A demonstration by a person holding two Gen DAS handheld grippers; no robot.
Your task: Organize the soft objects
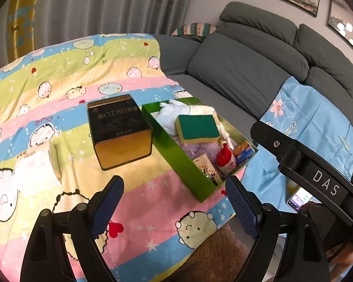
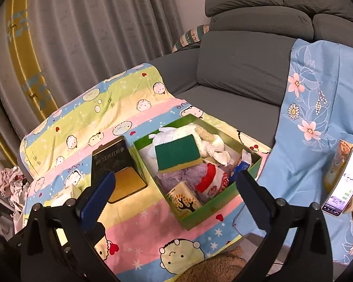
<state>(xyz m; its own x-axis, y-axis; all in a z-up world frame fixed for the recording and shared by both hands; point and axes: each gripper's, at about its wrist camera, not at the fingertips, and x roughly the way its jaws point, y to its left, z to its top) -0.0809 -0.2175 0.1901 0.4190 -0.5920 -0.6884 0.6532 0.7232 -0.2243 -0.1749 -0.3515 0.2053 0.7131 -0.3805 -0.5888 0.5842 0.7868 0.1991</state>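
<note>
Nearest the lens in the left wrist view, the left tool (image 1: 174,202) has its two blue-padded fingers (image 1: 107,205) standing wide apart with nothing between them, hovering above a cartoon-print sheet (image 1: 47,89) striped in pink, blue, yellow and green. At about 6 o'clock below it a brown fuzzy thing (image 1: 223,246) pokes out past the sheet's edge; what it is cannot be told. At 3 o'clock the black body of the right tool (image 1: 317,176) crosses the frame. In its own view, the right tool (image 2: 174,188) is likewise spread fully wide and empty.

Beyond the left tool's fingers, at 1 o'clock, a green box (image 1: 176,164) sits on the sheet, open-topped and packed with soft things. At its near end lie a small tissue pack with a tree picture (image 2: 184,198) and a red-and-white pouch (image 1: 226,159), with a purple towel (image 1: 197,149) behind them. A sponge (image 1: 197,127), green face up over a yellow layer, rests on top of the pile near the middle. At the far end are white gloves (image 1: 174,110) and a cream-coloured cloth (image 2: 211,141).

Just beside the box at 11 o'clock stands a dark tin (image 1: 118,131) with gold sides, close to the box wall but apart from it. At 9 o'clock a white tissue pack (image 1: 37,169) lies on the sheet, well apart from the box.

Farther off, a grey sofa (image 1: 247,70) fills the background, a light-blue flowered cloth (image 2: 317,117) draped over it at 3 o'clock, a lit phone (image 2: 343,181) lying on it. Grey curtains (image 1: 106,4) hang behind.
</note>
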